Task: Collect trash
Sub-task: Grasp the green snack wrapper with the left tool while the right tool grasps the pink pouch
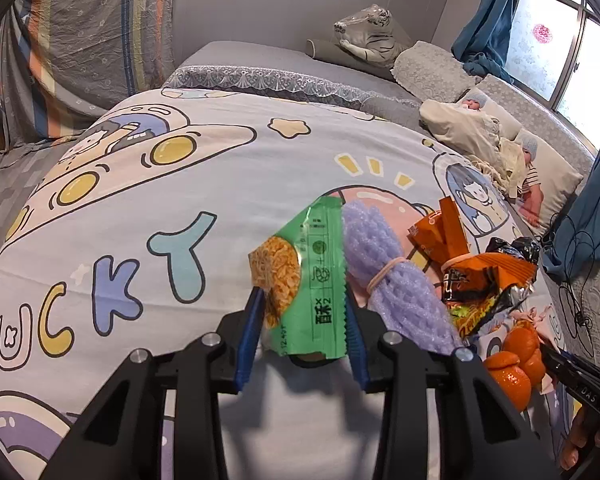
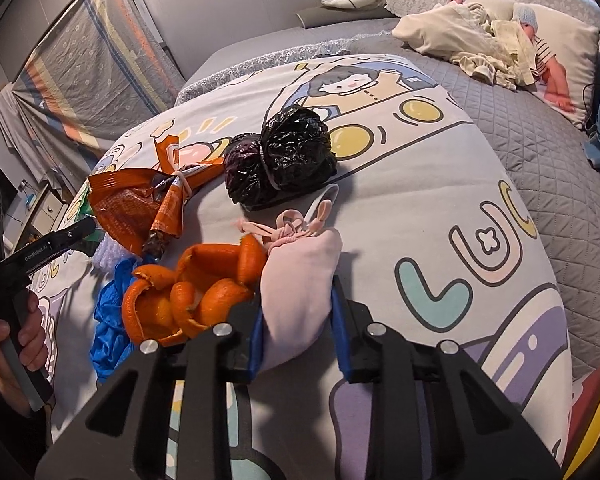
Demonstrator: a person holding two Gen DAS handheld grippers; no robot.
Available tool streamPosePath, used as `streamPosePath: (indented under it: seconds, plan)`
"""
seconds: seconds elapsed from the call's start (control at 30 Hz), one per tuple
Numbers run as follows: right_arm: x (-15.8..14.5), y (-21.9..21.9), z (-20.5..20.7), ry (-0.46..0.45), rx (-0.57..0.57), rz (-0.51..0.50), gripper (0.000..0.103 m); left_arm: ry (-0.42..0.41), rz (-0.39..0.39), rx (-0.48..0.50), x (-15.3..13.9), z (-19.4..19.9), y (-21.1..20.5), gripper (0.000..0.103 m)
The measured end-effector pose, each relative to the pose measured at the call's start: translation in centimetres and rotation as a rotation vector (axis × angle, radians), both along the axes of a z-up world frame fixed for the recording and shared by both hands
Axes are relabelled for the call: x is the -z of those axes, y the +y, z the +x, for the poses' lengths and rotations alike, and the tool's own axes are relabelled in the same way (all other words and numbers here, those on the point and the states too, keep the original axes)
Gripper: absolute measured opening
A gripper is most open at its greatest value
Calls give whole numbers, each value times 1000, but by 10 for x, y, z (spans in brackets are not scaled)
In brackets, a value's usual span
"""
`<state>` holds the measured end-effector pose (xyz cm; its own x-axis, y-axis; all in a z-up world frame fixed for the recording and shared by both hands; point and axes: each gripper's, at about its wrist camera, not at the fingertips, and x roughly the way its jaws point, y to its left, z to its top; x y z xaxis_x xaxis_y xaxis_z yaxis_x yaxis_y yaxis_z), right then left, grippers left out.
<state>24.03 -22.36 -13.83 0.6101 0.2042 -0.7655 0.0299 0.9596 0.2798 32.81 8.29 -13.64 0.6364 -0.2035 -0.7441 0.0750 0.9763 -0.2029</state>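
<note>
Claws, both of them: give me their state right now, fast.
Left claw: closed on the green snack wrapper.
Right claw: closed on the pink tied bag.

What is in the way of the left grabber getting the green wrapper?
Nothing visible. The green wrapper already sits between the left gripper's blue fingers. The purple foam net lies just beside it on the right, not in front.

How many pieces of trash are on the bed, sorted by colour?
Orange: 2 (crumpled orange snack wrapper, pile of orange peel)
Green: 1 (green noodle packet)
Purple: 1 (purple foam net bundle)
Black: 1 (tied black plastic bag)
Pink: 1 (knotted pink bag)
Blue: 1 (crumpled blue glove)
Total: 7
</note>
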Motion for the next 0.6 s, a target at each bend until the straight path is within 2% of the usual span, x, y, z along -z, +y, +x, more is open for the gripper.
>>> streamPosePath:
  seconds: [0.2,0.6]
  plan:
    - [-3,-3,-3,-9,3,24,20,-7,4,-10,-3,-1,2,28]
    - [-23,-4,-18,-58,6,22,19,-40,15,-54,-20,-10,13,19]
